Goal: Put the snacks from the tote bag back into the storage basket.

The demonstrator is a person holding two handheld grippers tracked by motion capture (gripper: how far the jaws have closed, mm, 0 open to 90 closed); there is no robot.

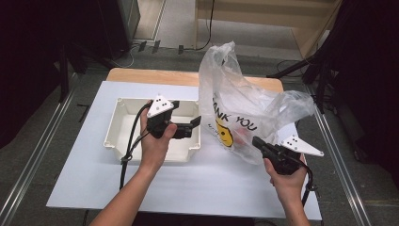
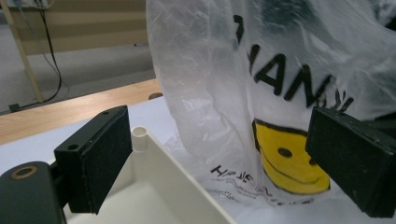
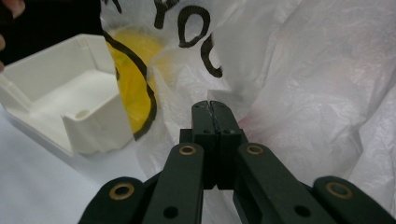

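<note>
Plastic bag point(image 1: 244, 108) with a smiley print stands on the white table point(image 1: 211, 183), just right of the cream bin point(image 1: 123, 123). Over that bin, the left gripper point(image 1: 195, 121) points rightward at it, jaws wide and empty. Nearer, the right gripper point(image 1: 258, 142) sits clamped shut against the bag's lower right side; whether it pinches film I cannot tell.

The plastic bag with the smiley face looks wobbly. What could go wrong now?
The plastic bag stands tall and loose with no stiff sides, so it might flop or slide when tugged. The right gripper has its jaws shut right at the thin film, which could stretch or tear. The left gripper, jaws open over the white tray, might bump that tray while reaching across.
</note>
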